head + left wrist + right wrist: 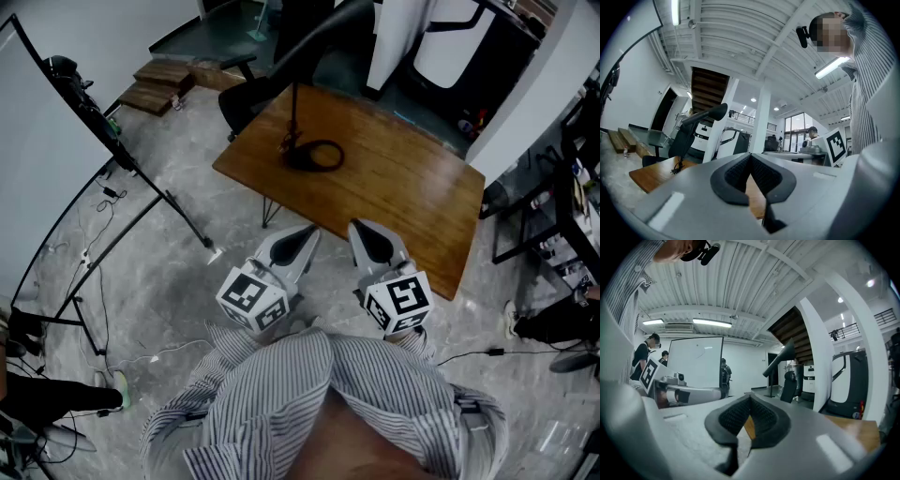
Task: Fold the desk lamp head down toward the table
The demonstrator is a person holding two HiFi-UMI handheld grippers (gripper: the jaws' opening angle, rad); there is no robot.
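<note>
Approaching the black desk lamp (317, 156) on the brown wooden worktop (412, 192), we hold left gripper (304, 235) and right gripper (362, 231) jaws clenched, empty; next, press its head (323, 37) down.

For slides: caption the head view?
Shut and empty, left gripper and right gripper face a wooden table with a raised desk lamp.

One wooden table (403, 197) sits at centre frame with one desk lamp (302, 161) on it. Lower centre are two grippers: left gripper (312, 231), right gripper (356, 226). Upper left lie perhaps two wooden blocks (157, 84).
</note>
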